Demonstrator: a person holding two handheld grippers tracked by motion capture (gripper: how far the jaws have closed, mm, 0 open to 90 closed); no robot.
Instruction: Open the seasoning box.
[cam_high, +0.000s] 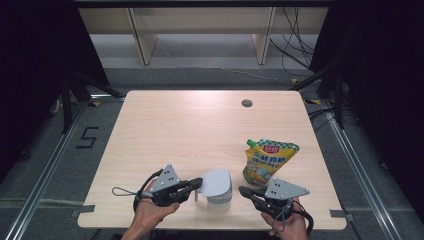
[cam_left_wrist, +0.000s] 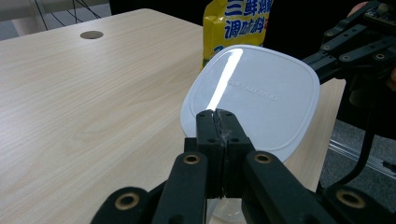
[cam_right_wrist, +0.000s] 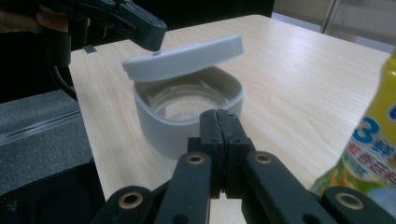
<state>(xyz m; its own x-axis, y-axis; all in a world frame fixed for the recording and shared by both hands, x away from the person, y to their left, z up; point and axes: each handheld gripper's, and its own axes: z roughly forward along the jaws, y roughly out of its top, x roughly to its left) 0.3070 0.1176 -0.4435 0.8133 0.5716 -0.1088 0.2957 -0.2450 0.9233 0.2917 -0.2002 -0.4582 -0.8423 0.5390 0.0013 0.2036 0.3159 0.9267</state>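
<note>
A pale grey square container (cam_high: 220, 202) stands near the table's front edge, between my two grippers. Its lid (cam_high: 217, 182) is lifted and tilted over it, so the inside of the container (cam_right_wrist: 184, 105) shows and looks empty. My left gripper (cam_high: 198, 184) is shut on the lid's left edge, and the lid (cam_left_wrist: 261, 93) spreads out beyond its jaws (cam_left_wrist: 218, 116). My right gripper (cam_high: 242, 190) is just right of the container, shut with nothing between its jaws (cam_right_wrist: 219, 116). The left gripper (cam_right_wrist: 156, 39) meets the lid (cam_right_wrist: 187, 56) from the far side.
A yellow seasoning pouch (cam_high: 268, 162) with a green cap lies right of the container, close behind the right gripper. The wooden table (cam_high: 190, 130) has a round cable hole (cam_high: 246, 103) at the back. Floor rails run along both sides.
</note>
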